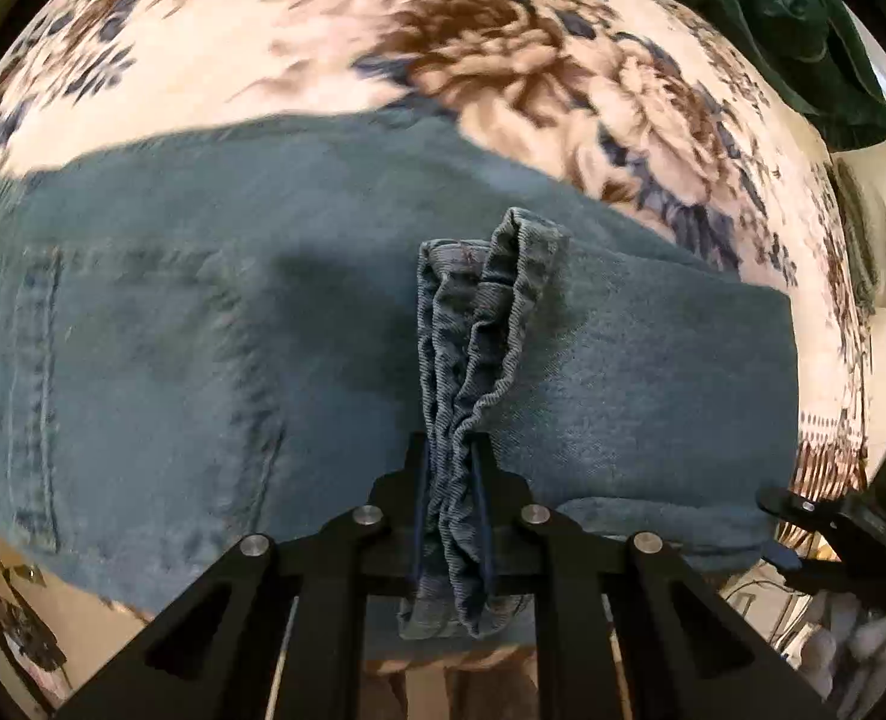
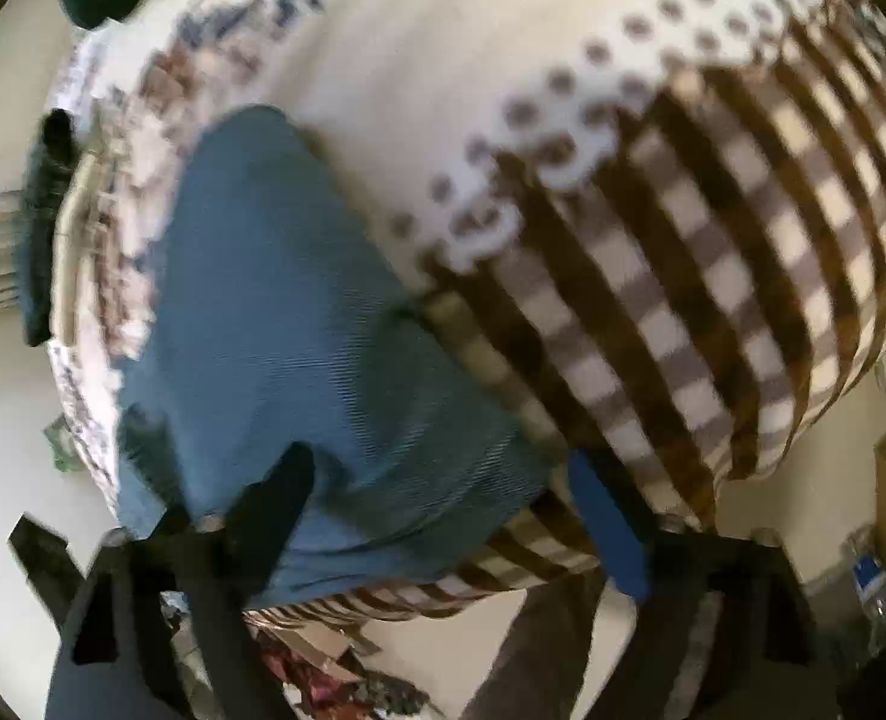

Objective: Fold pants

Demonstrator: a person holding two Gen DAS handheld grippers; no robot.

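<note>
Here, the left tool (image 1: 452,498) is pinching the bunched hem of the pants (image 1: 323,324), lying folded on the floral bedspread (image 1: 263,48), apparently carrying it over; the right tool (image 2: 443,516) is hanging spread wide, gripping nothing.

No readable text in either view

No words, brand marks, numbers or signs can be read on anything in the left wrist or right wrist view. The one possible label, a small blue-and-white patch on a clear plastic item (image 2: 868,576) at the lower right edge of the right wrist view, is too blurred to make out any letters.
</note>
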